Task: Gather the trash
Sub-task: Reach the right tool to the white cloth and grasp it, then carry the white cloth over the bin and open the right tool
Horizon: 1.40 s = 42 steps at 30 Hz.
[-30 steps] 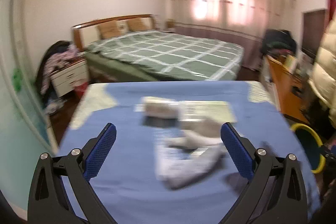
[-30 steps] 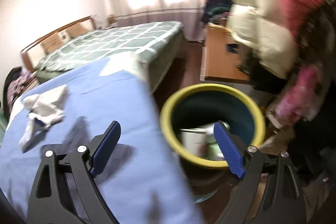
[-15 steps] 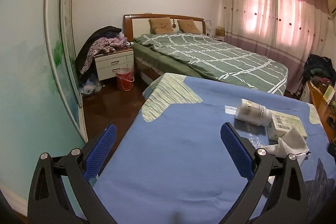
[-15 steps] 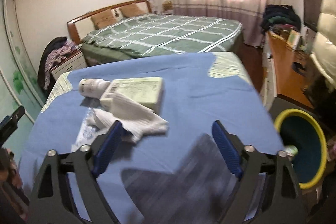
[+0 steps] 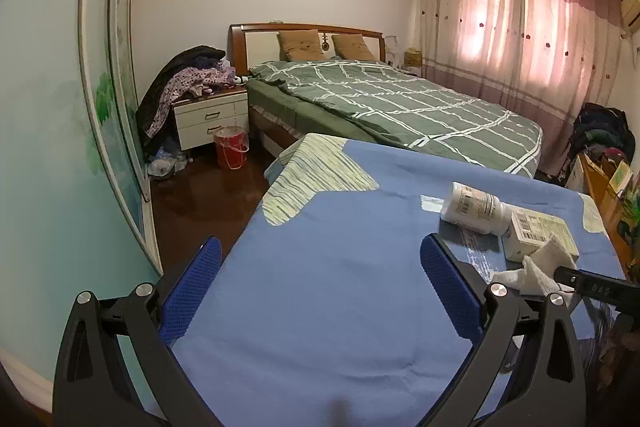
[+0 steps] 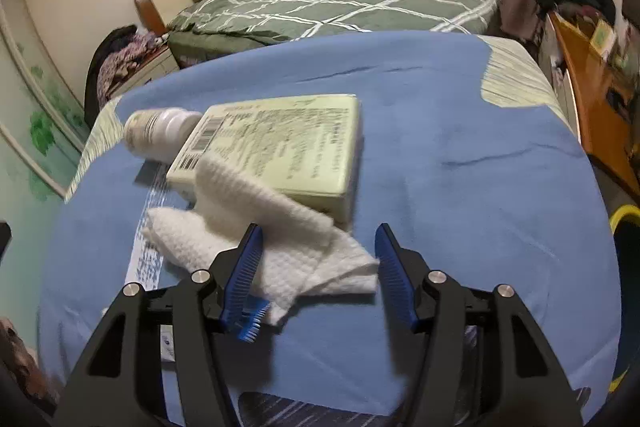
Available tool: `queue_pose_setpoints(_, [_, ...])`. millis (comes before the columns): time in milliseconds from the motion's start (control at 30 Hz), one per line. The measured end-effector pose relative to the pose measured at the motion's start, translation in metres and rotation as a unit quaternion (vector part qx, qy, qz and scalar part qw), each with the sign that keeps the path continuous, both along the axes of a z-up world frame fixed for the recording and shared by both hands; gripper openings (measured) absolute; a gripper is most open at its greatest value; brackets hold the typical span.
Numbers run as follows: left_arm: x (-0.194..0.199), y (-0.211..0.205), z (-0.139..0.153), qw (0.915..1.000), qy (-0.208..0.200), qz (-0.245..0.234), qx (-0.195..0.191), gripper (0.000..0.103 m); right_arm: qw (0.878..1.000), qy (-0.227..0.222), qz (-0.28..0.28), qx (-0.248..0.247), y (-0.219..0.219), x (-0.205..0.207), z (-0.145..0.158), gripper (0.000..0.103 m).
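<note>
Closing on the tissue is the step in hand, and doing it well depends on what lies around it. Filling the middle of both views is the blue table [image 6: 460,155], with the bin [image 6: 626,223] only a yellow rim at the right edge of the right wrist view. On the table, upper left of centre in that view, lies the pale box [image 6: 288,143], its left end touching the white bottle [image 6: 160,131]. Draped off the box's near corner is the tissue [image 6: 280,239], spreading toward the bottom centre. The right gripper [image 6: 318,259] has its jaws half open and has just been closing; the tissue's loose corner sits between them, the left pad over it, the right pad apparently just clear. Bite low on the bunched folds, I judge, not the thin corner, and stay off the box so it is not dragged. The left gripper [image 5: 320,291] hangs wide open over bare cloth, holding nothing.
</note>
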<state>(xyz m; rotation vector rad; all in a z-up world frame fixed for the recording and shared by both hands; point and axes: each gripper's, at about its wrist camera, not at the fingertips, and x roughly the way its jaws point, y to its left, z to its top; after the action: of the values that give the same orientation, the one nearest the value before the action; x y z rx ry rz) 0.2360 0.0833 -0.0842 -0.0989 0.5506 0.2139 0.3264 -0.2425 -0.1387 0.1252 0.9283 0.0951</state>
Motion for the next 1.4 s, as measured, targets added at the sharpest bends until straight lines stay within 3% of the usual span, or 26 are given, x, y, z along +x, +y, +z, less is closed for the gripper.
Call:
queue_pose_setpoints(33, [0.0,-0.001,0.0,1.0,0.001,-0.002,0.0,0.098,1.0,-0.002,0.0,-0.006,0.002,-0.001,0.0,0.043])
queue_pose_setpoints(67, [0.0,-0.002,-0.001,1.0,0.002,-0.003,0.001,0.098,1.0,0.0,0.003,-0.007,0.003,-0.001,0.0,0.021])
queue_pose_setpoints(167, [0.0,-0.005,-0.002,1.0,0.003,-0.005,0.004,0.098,1.0,-0.001,0.006,0.002,0.0,-0.006,0.005,0.006])
queue_pose_setpoints(533, [0.001,-0.01,-0.004,0.9998,0.007,-0.014,0.007,0.098,0.996,-0.08,0.011,0.029,-0.009,-0.059,0.066,0.005])
queue_pose_setpoints(833, [0.001,-0.013,-0.005,0.9997,0.006,-0.02,0.012,0.098,0.989,-0.139,-0.033,0.035,-0.043,-0.099,0.105,0.005])
queue_pose_setpoints(1133, [0.0,-0.02,-0.007,0.9992,0.008,-0.033,0.021,0.098,0.975,-0.169,-0.145,0.017,-0.118,-0.138,0.113,0.005])
queue_pose_setpoints(1400, [0.001,-0.029,-0.009,0.9984,0.008,-0.049,0.029,0.098,0.946,-0.182,-0.265,-0.031,-0.189,-0.165,0.107,0.005])
